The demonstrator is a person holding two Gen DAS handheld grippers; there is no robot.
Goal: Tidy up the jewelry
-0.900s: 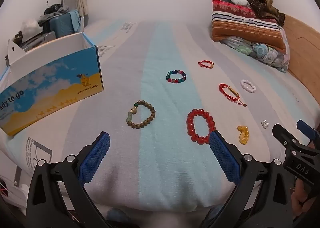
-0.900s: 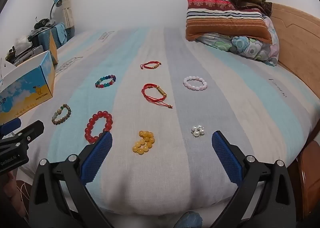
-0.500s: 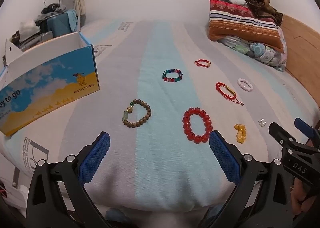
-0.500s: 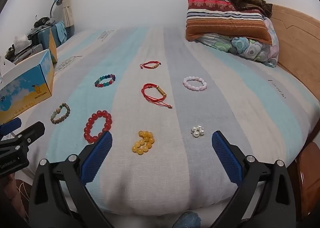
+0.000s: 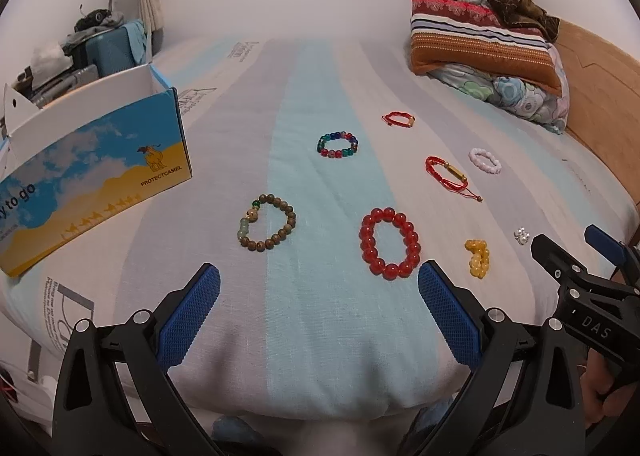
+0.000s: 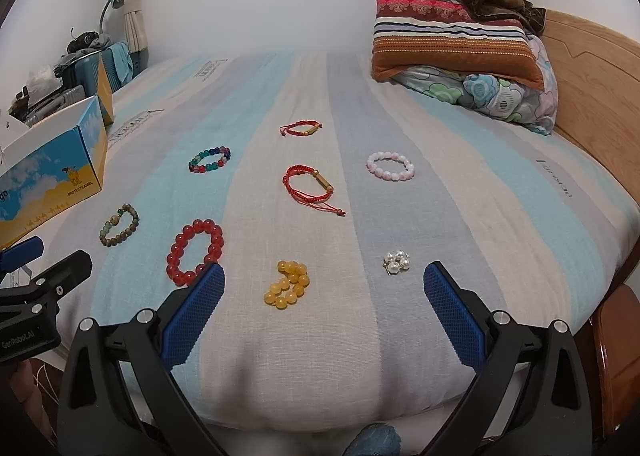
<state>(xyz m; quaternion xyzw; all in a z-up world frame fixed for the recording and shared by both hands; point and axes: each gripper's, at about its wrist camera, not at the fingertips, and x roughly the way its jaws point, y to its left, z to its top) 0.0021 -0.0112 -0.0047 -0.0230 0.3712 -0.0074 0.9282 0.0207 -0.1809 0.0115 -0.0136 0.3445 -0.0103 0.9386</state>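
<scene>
Both tools hang over the bed's (image 6: 500, 216) near edge with jaws spread wide and nothing between them: the left tool (image 5: 318, 308) toward the near left, the right tool (image 6: 324, 308) toward the near right. Jewelry lies scattered on the striped cover, each piece apart from the others. Nearest the edge are a red bead bracelet (image 6: 195, 252), a yellow bead bracelet (image 6: 288, 284) and a small pearl cluster (image 6: 396, 262). A brown bead bracelet (image 5: 267, 229) lies left of the red one. Farther in are a multicolour bracelet (image 6: 210, 160), a red cord bracelet (image 6: 310, 186) and a pink bracelet (image 6: 390, 166); a smaller red cord bracelet (image 6: 301, 129) lies beyond them. An open blue box (image 5: 92, 172) stands by the left edge, and pillows (image 6: 456, 44) are stacked at the far right corner.
</scene>
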